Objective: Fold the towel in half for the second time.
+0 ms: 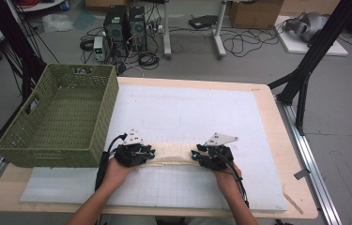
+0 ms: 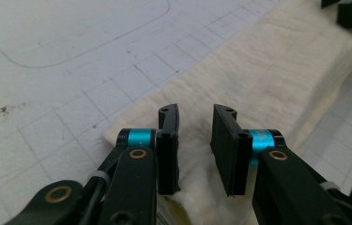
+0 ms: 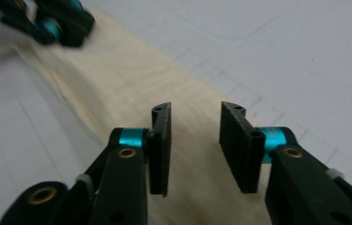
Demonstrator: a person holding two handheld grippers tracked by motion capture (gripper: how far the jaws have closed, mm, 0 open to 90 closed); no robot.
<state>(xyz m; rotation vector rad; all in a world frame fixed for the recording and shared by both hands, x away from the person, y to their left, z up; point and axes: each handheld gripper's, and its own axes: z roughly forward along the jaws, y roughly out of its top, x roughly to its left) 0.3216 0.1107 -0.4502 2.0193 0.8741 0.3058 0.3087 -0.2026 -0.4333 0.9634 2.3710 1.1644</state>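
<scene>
A cream cloth (image 1: 171, 158), folded into a long narrow strip, lies on the white grid mat (image 1: 187, 108) near the front. My left gripper (image 1: 149, 153) sits at its left end and my right gripper (image 1: 195, 154) at its right end, each held by a hand. In the left gripper view the jaws (image 2: 196, 112) stand open over the end of the cloth (image 2: 277, 70), with a gap between the pads. In the right gripper view the jaws (image 3: 195, 110) are likewise open above the cloth (image 3: 131, 79), and the left gripper (image 3: 56, 23) shows blurred at the far end.
A green woven basket (image 1: 103, 117) stands at the table's left edge, close to the left gripper. The wooden table rim (image 1: 281, 136) borders the mat on the right. Computers, cables and black tripod legs are on the floor beyond.
</scene>
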